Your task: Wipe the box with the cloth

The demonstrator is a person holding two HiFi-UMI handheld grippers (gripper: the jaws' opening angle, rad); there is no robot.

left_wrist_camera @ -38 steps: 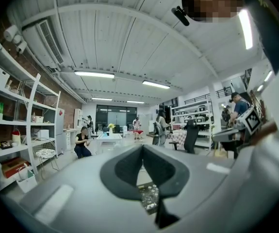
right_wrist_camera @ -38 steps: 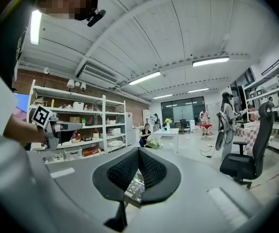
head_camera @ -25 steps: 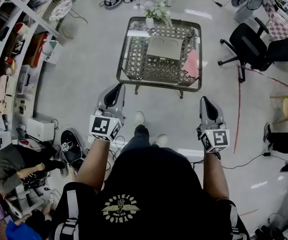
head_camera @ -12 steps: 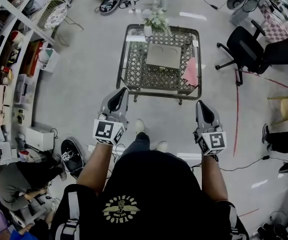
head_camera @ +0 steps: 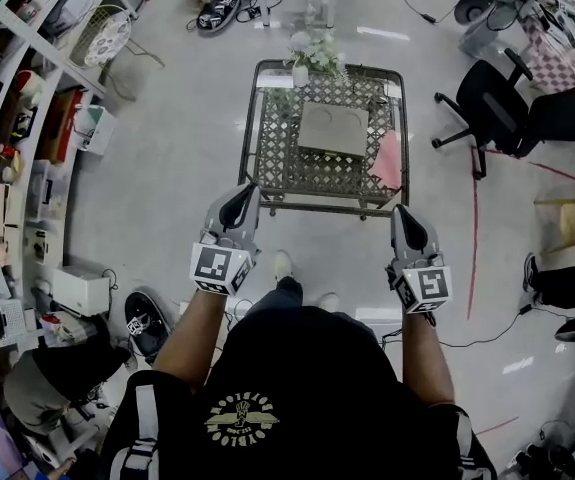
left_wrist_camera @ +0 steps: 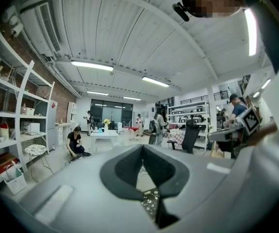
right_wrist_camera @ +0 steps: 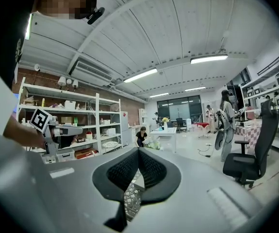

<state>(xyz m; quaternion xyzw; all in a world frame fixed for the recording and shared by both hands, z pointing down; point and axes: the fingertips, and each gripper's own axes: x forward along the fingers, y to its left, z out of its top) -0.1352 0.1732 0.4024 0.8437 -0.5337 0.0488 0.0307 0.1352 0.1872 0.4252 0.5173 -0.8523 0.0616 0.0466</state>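
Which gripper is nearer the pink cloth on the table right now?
Right. The right gripper is just short of the lattice table at its near edge, roughly in line with the pink cloth. The left gripper is by the opposite near corner, farther away.

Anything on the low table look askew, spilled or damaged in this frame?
Nothing stands out. The box sits flat and square on the table. The pink cloth lies loosely to the box's right, near the table's right edge. The flower vase stands upright at the far side.
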